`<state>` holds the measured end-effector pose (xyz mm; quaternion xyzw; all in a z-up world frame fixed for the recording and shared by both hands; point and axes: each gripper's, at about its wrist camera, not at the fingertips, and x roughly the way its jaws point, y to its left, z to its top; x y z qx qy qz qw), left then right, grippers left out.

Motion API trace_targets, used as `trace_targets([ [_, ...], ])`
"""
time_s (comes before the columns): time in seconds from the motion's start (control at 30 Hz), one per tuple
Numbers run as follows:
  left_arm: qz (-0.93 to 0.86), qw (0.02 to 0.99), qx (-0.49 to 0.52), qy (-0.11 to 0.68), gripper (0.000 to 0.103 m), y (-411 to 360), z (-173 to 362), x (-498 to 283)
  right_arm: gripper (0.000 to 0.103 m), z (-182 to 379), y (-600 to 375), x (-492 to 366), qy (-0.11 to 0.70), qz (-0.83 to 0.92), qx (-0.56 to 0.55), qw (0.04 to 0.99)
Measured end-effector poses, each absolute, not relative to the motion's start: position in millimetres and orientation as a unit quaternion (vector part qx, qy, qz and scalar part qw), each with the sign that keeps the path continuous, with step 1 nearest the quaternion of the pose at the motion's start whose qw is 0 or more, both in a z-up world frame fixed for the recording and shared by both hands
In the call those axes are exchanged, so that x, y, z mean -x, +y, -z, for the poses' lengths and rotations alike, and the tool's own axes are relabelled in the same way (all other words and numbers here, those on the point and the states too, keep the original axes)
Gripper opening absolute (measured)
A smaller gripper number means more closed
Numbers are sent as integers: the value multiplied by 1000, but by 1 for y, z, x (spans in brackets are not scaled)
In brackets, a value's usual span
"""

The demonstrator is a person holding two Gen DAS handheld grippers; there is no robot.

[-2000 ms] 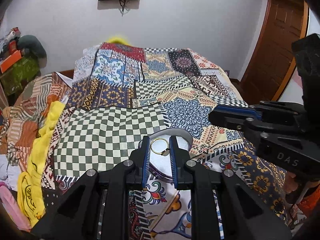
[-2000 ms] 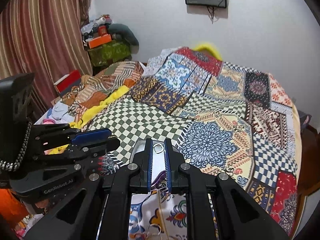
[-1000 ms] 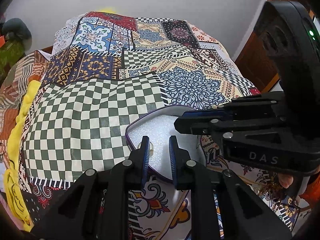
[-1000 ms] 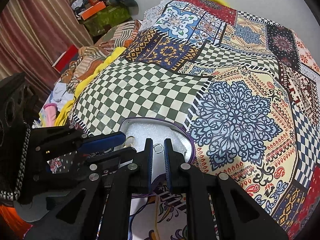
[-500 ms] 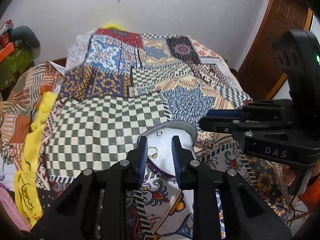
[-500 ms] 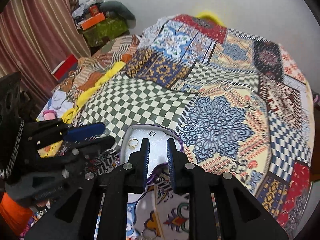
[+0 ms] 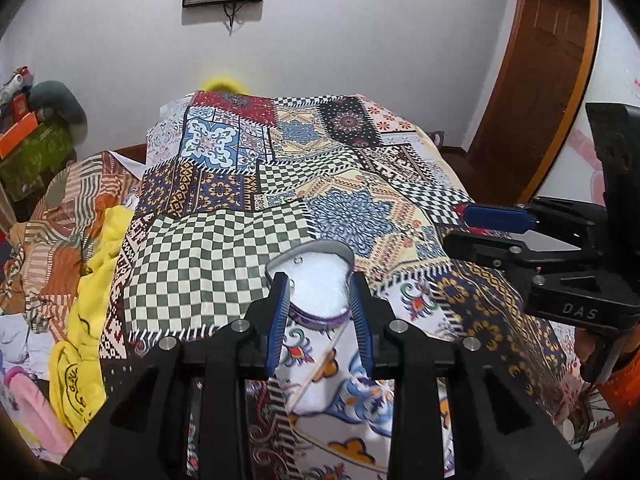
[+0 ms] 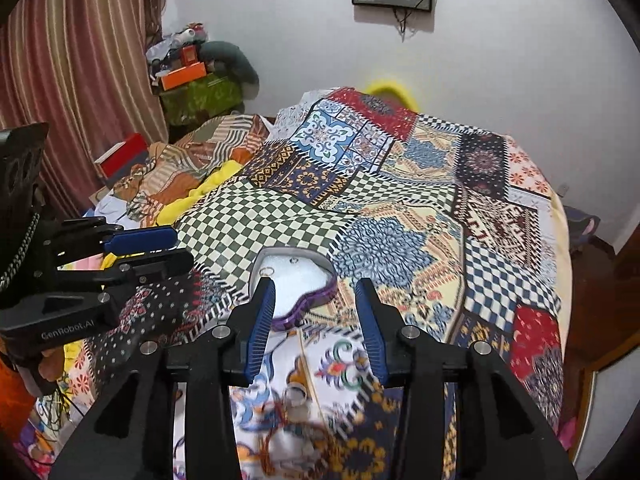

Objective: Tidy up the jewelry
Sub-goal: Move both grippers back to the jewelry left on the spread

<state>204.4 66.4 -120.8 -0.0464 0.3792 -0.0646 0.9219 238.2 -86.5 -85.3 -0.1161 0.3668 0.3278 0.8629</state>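
A heart-shaped jewelry box [image 7: 320,280] with a purple rim and white foam lining lies open on the patchwork bedspread [image 7: 200,256]. In the right wrist view a gold ring [image 8: 267,270] and a small silver ring [image 8: 295,260] rest in the box [image 8: 296,280]. My left gripper [image 7: 320,316] hovers above the near edge of the box, its jaws opening with nothing gripped. The right gripper [image 8: 316,320] is also raised and opening, with nothing between its pads. Each gripper shows in the other's view, the right gripper [image 7: 516,232] to the right and the left gripper [image 8: 144,248] to the left.
Blurred loose jewelry [image 8: 296,396] lies on the bedspread just under my right gripper. A yellow cloth [image 7: 92,300] and piled clothes line the bed's left side. A striped curtain [image 8: 80,60] hangs at the left and a wooden door [image 7: 532,80] stands at the right.
Both grippers dipped into the box, let go of their rings, then rose and drew back. Their jaws now stand wider apart, and the two rings stay on the foam.
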Motion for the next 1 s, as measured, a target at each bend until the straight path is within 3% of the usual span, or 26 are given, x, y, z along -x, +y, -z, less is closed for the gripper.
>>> trace_targets([
  [0.23, 67, 920, 40, 384, 36, 51, 124, -181, 38, 88, -114, -216, 363, -312, 111, 871],
  [1.0, 116, 881, 13, 459, 36, -9, 198, -163, 38, 158, -151, -189, 425, -272, 121, 855],
])
